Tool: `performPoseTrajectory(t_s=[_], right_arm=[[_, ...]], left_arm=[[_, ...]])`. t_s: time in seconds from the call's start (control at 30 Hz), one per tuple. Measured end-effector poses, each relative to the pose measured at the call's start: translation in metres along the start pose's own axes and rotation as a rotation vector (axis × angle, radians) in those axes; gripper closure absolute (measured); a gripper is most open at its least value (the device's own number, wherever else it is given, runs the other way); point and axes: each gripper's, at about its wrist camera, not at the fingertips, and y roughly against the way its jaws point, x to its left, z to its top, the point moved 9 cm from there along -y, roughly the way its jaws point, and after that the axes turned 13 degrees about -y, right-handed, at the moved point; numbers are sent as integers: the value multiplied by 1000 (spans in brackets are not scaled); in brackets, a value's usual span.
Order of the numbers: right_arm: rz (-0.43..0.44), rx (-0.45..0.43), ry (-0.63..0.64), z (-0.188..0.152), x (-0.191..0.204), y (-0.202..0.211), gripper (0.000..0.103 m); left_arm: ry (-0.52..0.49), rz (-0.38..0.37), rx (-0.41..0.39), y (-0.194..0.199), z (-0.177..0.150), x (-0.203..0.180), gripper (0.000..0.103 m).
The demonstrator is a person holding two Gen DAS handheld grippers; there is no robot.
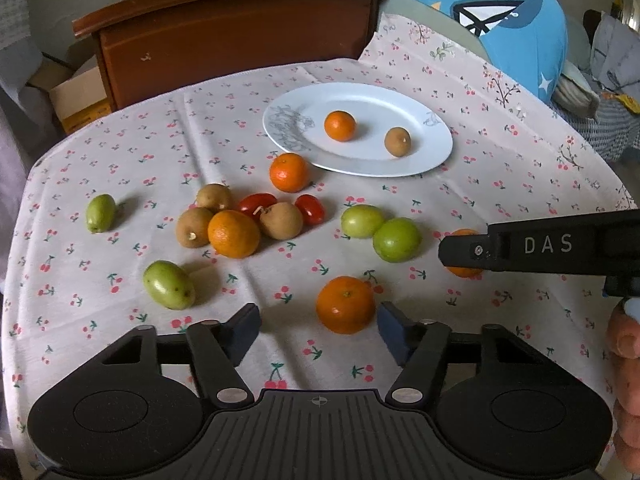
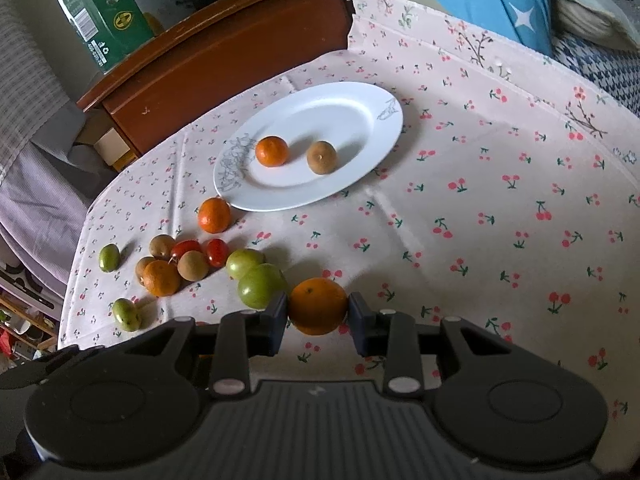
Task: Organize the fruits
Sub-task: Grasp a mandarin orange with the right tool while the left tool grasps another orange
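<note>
A white oval plate [image 1: 424,160] [image 2: 360,120] holds a small orange [image 1: 339,125] [image 2: 271,151] and a brown fruit [image 1: 397,141] [image 2: 321,157]. My right gripper [image 2: 318,314] is shut on an orange [image 2: 317,305] just above the cloth; in the left wrist view that orange [image 1: 462,233] is mostly hidden behind the gripper. My left gripper [image 1: 319,326] is open, with an orange [image 1: 345,304] lying between and just ahead of its fingers. A cluster of oranges, brown fruits and red tomatoes [image 1: 256,202] lies mid-table, with two green fruits [image 1: 380,230] to its right.
Two more green fruits [image 1: 101,212] [image 1: 169,284] lie at the left. A brown wooden cabinet [image 1: 240,32] stands behind the table, with a green box [image 2: 104,12] on it. Blue bedding [image 1: 512,20] is at the back right. The table's left edge drops off.
</note>
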Motion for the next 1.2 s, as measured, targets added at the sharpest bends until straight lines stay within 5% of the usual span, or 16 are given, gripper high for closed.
performPoseTrajectory(t_s=[0.3,1.2], right_arm=[[0,14,4,-3,0,-4,70],[85,-8,14,-1,15,4,70]], left_arm=[[-34,-3,-7,-2,2,-8,73],[140,45,-96,20,28,35,74]])
